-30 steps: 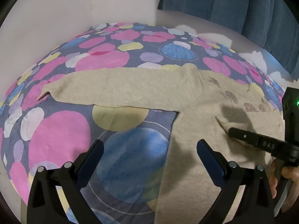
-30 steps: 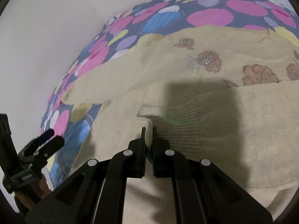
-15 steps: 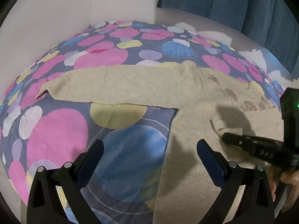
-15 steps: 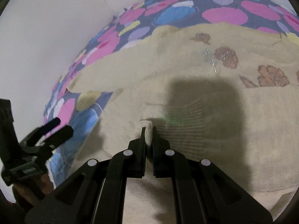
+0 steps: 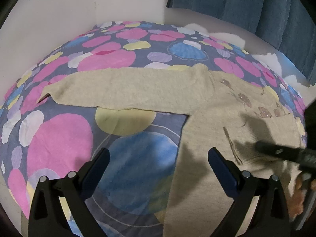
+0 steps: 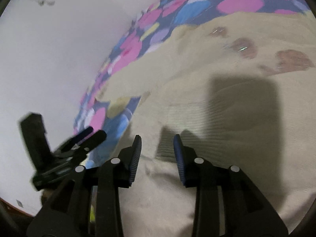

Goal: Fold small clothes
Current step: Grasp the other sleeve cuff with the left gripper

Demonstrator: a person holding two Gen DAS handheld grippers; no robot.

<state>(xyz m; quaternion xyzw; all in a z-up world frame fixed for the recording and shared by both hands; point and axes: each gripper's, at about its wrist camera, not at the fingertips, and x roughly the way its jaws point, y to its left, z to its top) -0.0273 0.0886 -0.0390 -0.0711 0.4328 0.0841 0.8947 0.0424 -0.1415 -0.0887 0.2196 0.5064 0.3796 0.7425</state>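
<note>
A beige knit sweater (image 5: 207, 118) with brown flower motifs lies flat on a bedspread (image 5: 59, 142) of pink, blue and yellow circles. Its left sleeve (image 5: 128, 90) stretches out to the left. Its right sleeve is folded across the chest, and the ribbed cuff (image 6: 189, 122) lies just ahead of my right gripper (image 6: 157, 150), which is open and empty above it. My left gripper (image 5: 158, 158) is open and empty, hovering over the bedspread and the sweater's left side. The right gripper also shows in the left wrist view (image 5: 280, 152), blurred, and the left gripper shows in the right wrist view (image 6: 85, 140).
White walls (image 5: 49, 19) close in the bed at the back and left. A dark blue curtain (image 5: 246, 4) hangs at the back right above a white ledge. The bedspread extends left of the sweater.
My right gripper has opened and let go of the folded sleeve's cuff, then pulled back and tilted. The cuff stays on the chest. My left gripper has barely moved.
</note>
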